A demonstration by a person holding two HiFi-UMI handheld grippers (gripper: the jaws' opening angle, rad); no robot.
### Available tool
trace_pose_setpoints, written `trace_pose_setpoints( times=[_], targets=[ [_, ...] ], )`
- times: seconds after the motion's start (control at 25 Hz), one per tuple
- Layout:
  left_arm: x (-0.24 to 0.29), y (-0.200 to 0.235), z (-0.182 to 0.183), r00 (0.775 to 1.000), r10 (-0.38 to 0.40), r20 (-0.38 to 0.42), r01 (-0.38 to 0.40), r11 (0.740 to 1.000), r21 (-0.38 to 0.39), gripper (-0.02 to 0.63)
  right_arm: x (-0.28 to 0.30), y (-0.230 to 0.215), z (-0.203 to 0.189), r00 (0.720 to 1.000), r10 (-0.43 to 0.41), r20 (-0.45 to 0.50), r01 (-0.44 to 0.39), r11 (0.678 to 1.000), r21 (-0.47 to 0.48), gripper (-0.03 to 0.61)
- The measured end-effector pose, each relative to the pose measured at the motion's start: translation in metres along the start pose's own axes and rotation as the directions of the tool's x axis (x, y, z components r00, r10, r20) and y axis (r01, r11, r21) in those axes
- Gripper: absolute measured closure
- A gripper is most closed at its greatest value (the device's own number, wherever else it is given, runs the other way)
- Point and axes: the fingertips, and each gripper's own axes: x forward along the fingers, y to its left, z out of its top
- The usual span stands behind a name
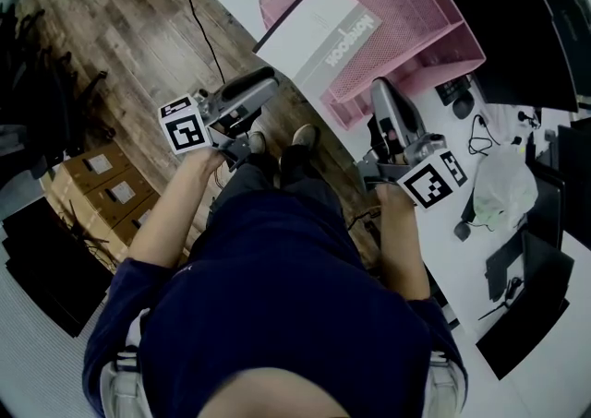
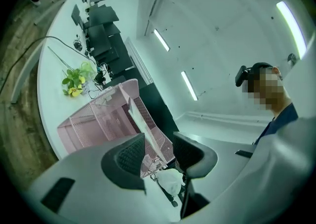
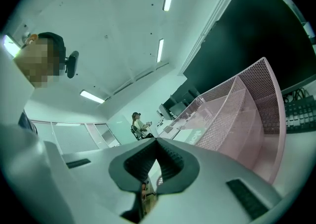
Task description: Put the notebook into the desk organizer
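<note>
The white notebook with the grey printed spine (image 1: pixel 314 33) stands on edge inside the pink wire-mesh desk organizer (image 1: pixel 420 10), leaning a little, its upper part rising above the mesh walls. From my left gripper view, the notebook (image 2: pixel 143 121) shows as a thin slab in the organizer (image 2: pixel 84 124), set apart from me and framed by the gap between my jaws.

My left gripper (image 2: pixel 160 150) has its fingers spread wide, with nothing touching either pad. In the head view it (image 1: pixel 259 89) hangs just short of the organizer's near corner. My right gripper (image 3: pixel 157 161) has its fingers pressed together on nothing, and it hovers (image 1: pixel 383 98) beside the organizer's front edge, over the white desk (image 1: pixel 471 268).

I judge the placing to be done, which makes this the letting-go stage. What's left is to draw both grippers straight back without clipping the mesh rim or nudging the notebook's protruding top. If it looks likely to tip, a light push with my shut right fingers should square it upright.
</note>
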Motion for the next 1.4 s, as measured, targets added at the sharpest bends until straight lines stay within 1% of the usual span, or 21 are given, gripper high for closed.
trace_pose_setpoints(
  times=[0.36, 0.72, 1.0, 1.16, 1.4],
  targets=[
    [-0.02, -0.02, 0.027, 1.0, 0.006, 0.023, -0.008, 0.997, 0.082, 0.439, 0.004, 0.025, 0.002, 0.999, 0.019, 0.032, -0.019, 0.999, -0.03, 0.575],
    [-0.026, -0.057, 0.058, 0.997, -0.057, 0.042, 0.049, 0.984, 0.169, 0.468, 0.006, 0.042, 0.002, 0.998, 0.018, 0.068, -0.016, 0.999, -0.031, 0.575],
    [-0.029, -0.074, 0.075, 0.994, -0.097, 0.046, 0.086, 0.976, 0.203, 0.489, 0.012, 0.053, 0.005, 0.996, 0.023, 0.087, -0.019, 0.999, -0.044, 0.575],
    [-0.029, -0.08, 0.081, 0.992, -0.114, 0.048, 0.101, 0.971, 0.218, 0.518, 0.015, 0.061, 0.008, 0.995, 0.035, 0.092, -0.029, 0.998, -0.064, 0.575],
    [-0.029, -0.091, 0.09, 0.989, -0.139, 0.051, 0.123, 0.963, 0.239, 0.551, 0.019, 0.067, 0.009, 0.995, 0.042, 0.096, -0.035, 0.997, -0.068, 0.575]
  ],
)
